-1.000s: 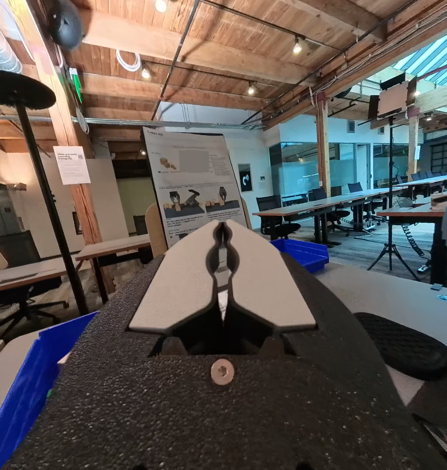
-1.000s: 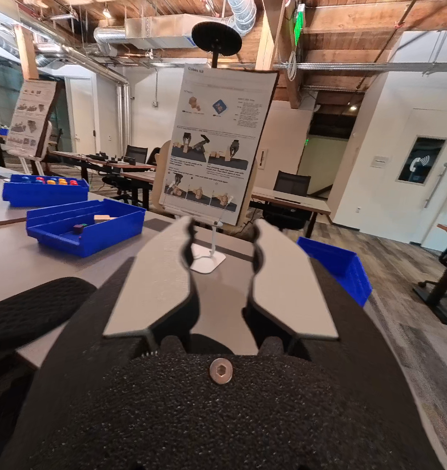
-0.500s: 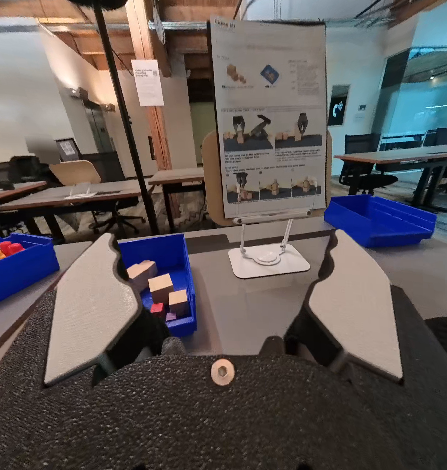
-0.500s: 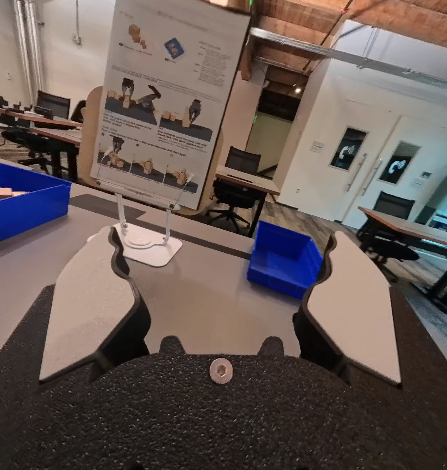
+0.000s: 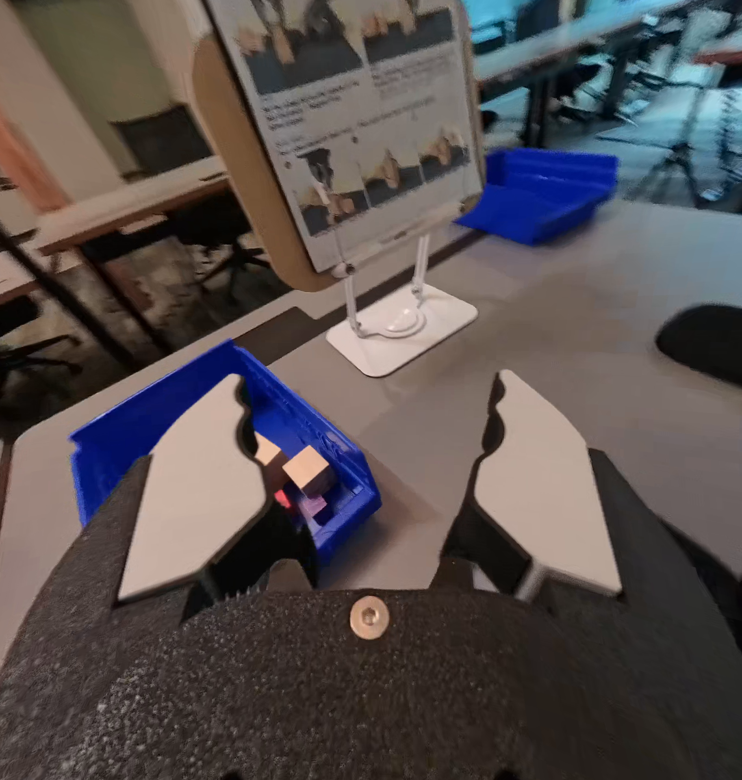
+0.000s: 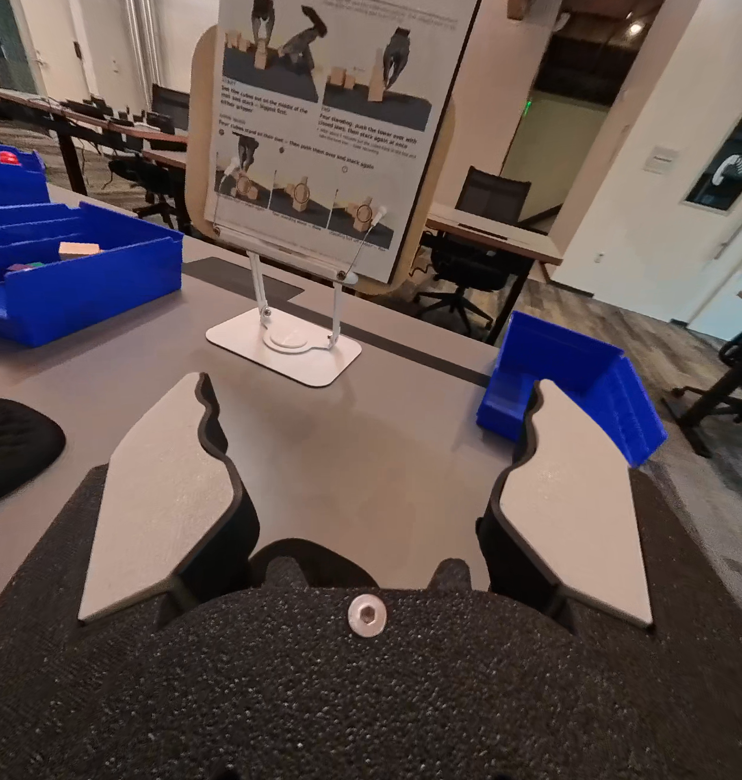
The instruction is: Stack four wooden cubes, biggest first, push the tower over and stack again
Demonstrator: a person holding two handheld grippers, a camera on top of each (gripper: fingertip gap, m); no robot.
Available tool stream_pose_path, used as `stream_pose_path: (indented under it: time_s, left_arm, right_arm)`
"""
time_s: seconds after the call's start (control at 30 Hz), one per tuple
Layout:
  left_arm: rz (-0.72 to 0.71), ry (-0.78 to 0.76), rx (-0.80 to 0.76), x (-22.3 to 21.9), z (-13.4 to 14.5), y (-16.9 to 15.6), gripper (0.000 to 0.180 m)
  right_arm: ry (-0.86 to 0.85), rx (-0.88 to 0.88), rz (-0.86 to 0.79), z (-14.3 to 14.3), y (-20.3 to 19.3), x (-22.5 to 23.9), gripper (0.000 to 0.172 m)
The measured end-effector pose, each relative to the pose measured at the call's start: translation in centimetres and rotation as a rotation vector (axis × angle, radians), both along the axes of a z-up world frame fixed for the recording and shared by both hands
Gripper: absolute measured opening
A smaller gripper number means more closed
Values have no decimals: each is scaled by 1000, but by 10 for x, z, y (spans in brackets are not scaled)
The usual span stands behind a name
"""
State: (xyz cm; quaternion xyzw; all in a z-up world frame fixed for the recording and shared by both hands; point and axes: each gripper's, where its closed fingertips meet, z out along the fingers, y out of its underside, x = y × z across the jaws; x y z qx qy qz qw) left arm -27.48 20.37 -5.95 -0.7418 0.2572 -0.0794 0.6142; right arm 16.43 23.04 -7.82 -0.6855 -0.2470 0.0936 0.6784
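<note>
Two spread, bare grippers over a grey table, each next to a blue bin.

The left gripper (image 5: 369,375) hangs with its fingers wide apart and nothing between them — its left finger (image 5: 196,472) overlaps a blue bin (image 5: 301,418) near the table's (image 5: 529,295) left edge, where wooden cubes (image 5: 306,468) and small red and purple blocks lie. The right gripper (image 6: 369,380) is likewise parted and bare; its right finger (image 6: 572,485) sits in front of a second blue bin (image 6: 572,363) at the table's right edge. Between the bins the tabletop lies bare up to the white base of an instruction-sheet stand (image 6: 285,342) near the far edge — the widest free stretch. A black pad (image 6: 14,443) lies toward the left.
</note>
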Motion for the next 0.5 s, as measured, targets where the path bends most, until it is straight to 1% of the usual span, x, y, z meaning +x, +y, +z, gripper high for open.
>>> stream_pose_path:
  time_s: [0.03,0.07,0.13,0.2,0.27,0.33,0.43,0.5]
  left_arm:
    - [-66,17,-22,-3,-3,5,94]
    - [-98,28,-56,-10,-7,13,90]
    - [-71,72,-142,-31,-17,35,91]
    - [-99,169,-228,-44,-34,53,98]
    - [-131,288,-316,-54,-56,71,107]
    - [-160,443,-441,-67,-82,86,111]
    - [-169,641,-638,-90,-117,106,110]
    - [-184,695,-738,-99,-133,118,103]
  right_arm:
    - [-7,-8,-2,-4,1,0,132]
    - [-9,-16,-6,-7,2,1,132]
    - [2,-35,-14,-13,4,1,130]
    - [19,-51,-16,-19,6,-1,128]
    - [17,-71,-21,-26,9,-4,128]
    - [-6,-88,-18,-33,13,-6,128]
    - [-15,-95,-17,-39,18,-9,127]
    - [-6,-114,-8,-42,19,-11,127]
